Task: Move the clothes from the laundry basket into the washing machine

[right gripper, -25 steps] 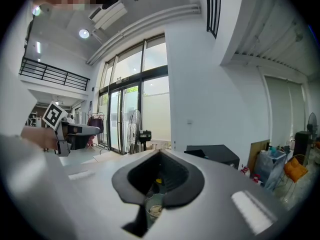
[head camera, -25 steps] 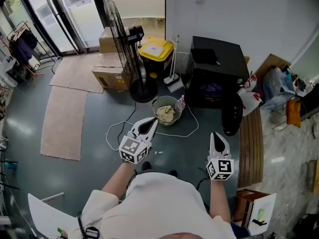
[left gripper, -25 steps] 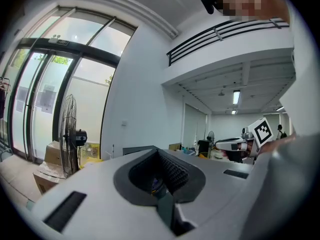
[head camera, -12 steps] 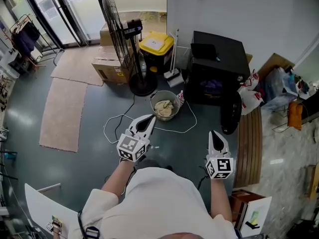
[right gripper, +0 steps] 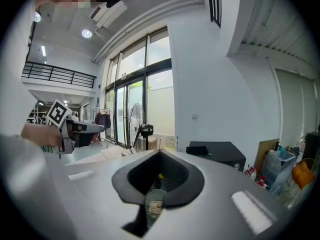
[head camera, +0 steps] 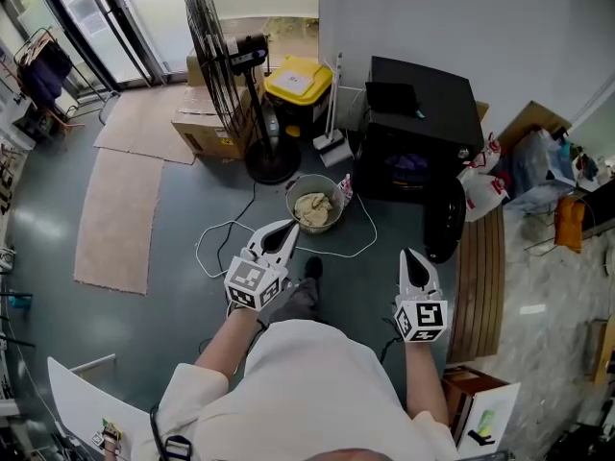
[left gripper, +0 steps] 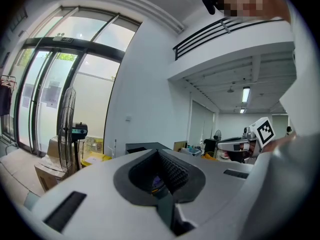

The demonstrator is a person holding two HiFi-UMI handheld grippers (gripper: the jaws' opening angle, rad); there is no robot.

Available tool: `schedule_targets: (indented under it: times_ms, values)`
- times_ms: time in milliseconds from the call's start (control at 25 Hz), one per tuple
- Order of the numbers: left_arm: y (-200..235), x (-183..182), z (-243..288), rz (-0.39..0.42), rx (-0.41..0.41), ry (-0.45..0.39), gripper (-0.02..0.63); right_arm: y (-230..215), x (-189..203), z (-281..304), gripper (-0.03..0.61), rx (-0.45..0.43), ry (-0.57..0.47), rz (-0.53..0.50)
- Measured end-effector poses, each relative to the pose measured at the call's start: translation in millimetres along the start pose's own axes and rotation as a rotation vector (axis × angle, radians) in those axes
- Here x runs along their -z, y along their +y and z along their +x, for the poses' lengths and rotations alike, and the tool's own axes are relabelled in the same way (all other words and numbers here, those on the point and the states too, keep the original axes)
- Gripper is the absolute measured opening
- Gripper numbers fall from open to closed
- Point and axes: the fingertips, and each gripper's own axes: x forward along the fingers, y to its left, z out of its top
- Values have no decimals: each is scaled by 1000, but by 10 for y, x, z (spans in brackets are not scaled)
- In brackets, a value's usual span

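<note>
Grey floor (head camera: 183,286), rug (head camera: 115,219), laundry basket (head camera: 290,203) near washing machine (head camera: 423,104); left gripper (head camera: 290,230), right gripper (head camera: 411,256) closed, empty.

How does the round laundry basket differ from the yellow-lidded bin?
The laundry basket is round and open, showing pale cloth; the yellow-lidded bin is squarish and closed. The basket stands mid-floor, the bin farther back, near the wall. Both sit upright on the floor.

Grey floor (head camera: 38,243), white wall (head camera: 538,36), glass doors (head camera: 144,8)

Nothing legible: the label (head camera: 295,82) on the yellow bin lid (head camera: 313,69) is too small.
</note>
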Motion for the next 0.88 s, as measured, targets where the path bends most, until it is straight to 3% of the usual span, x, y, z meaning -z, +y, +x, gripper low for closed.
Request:
schedule_targets:
  times_ms: [880]
  values:
    - [1515, -452, 2287, 32, 75, 37, 6, -1031, -452, 2353, 11, 68, 8, -3]
